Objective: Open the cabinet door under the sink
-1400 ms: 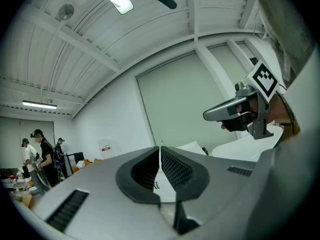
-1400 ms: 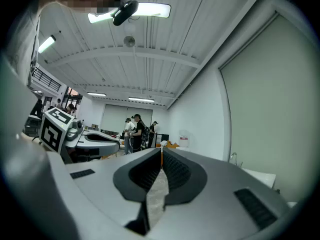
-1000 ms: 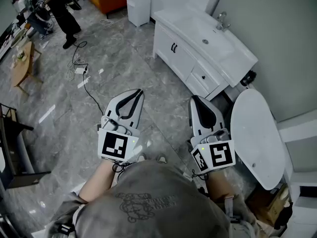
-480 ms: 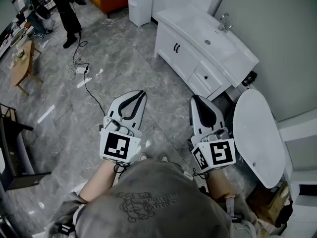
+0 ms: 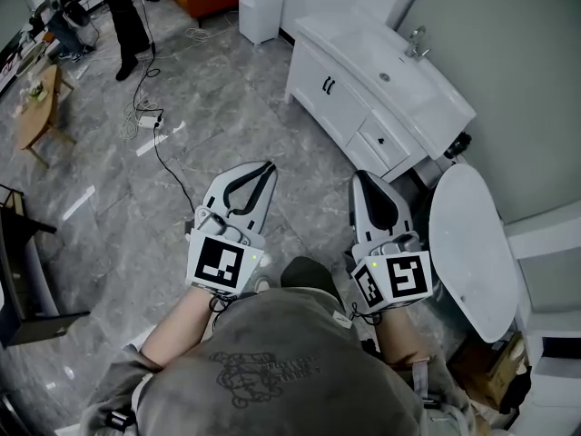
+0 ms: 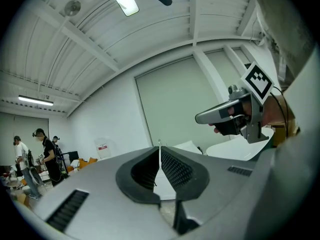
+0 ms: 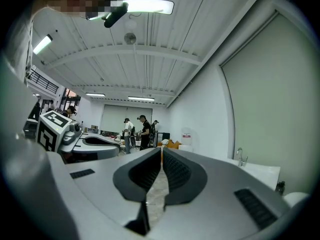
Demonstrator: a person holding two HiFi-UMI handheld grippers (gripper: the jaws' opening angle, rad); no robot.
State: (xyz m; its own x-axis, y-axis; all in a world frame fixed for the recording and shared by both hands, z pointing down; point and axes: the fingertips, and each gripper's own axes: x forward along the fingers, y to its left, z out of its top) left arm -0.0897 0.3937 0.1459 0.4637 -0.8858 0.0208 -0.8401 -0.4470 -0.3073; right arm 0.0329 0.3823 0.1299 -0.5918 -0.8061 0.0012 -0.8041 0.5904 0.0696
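A grey marble floor (image 5: pixel 227 125) spreads through a white-walled room. The sink (image 5: pixel 386 57) tops a white cabinet at about one o'clock, its cabinet door (image 5: pixel 327 94) with two black handles closed. The left gripper (image 5: pixel 269 165) and right gripper (image 5: pixel 360 176) hang well apart from it, jaws pressed together on nothing. The task looks unstarted: approach, grasp and pull all remain.

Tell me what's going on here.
A person stands on the floor with a gripper in each hand. The left gripper and right gripper are both shut and empty, held out in front, short of the white cabinet under the sink. Neither touches it. Its doors are closed, so the opening has not begun.
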